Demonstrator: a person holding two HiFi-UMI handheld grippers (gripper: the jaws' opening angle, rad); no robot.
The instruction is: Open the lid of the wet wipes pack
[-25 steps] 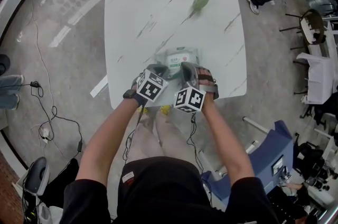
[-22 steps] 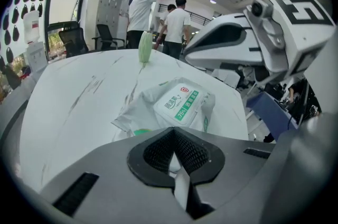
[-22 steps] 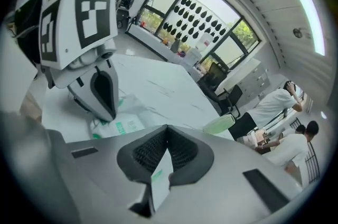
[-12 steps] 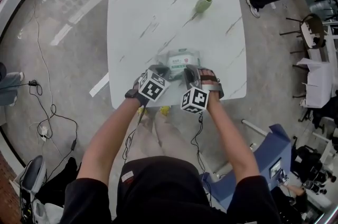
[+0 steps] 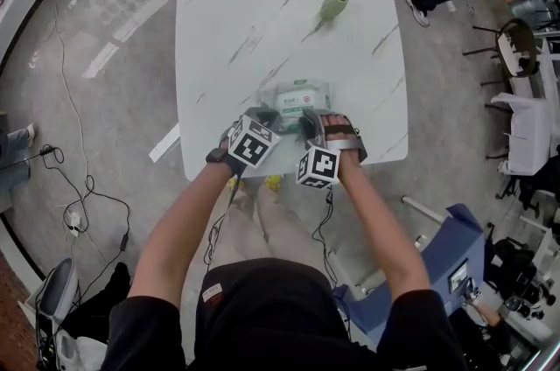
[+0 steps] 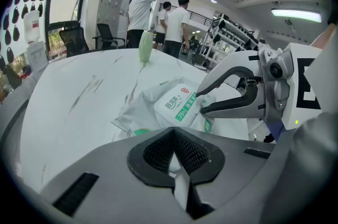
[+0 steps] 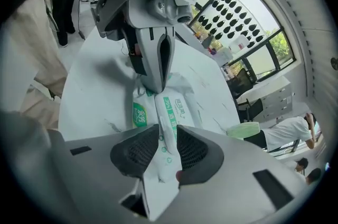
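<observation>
White marble-veined counter (image 5: 262, 10) fills the space in front of me, bare apart from a green vase (image 5: 332, 4) far across it and the wet wipes pack (image 5: 303, 99), which lies flat near my edge, right between my two tools. With my left hand-held gripper (image 6: 177, 158) I have the near end of the pack pinned: its jaws are closed on a fold of the white film, which shows as a thin strip squeezed between the pads, so the anchoring half of the job looks done. My right hand-held gripper (image 7: 168, 139) sits at the pack's near right corner, pointing steeply down at the lid (image 6: 177, 103), the stiff white flap with the green label on top of the pack. Its jaws have just been opening and stand a narrow way apart, with the lid's edge running up between them. I cannot see the pads clamping on it, so I judge the tool to be placed around the edge rather than gripping it. From the left gripper view the lid lies down on the pack, not lifted, so the opening itself is not yet done. By my reckoning I am about at the midpoint: pack steadied, free tool lined up on the flap. What is left is to close on that edge, then peel the lid up and back while the left side holds the pack down
</observation>
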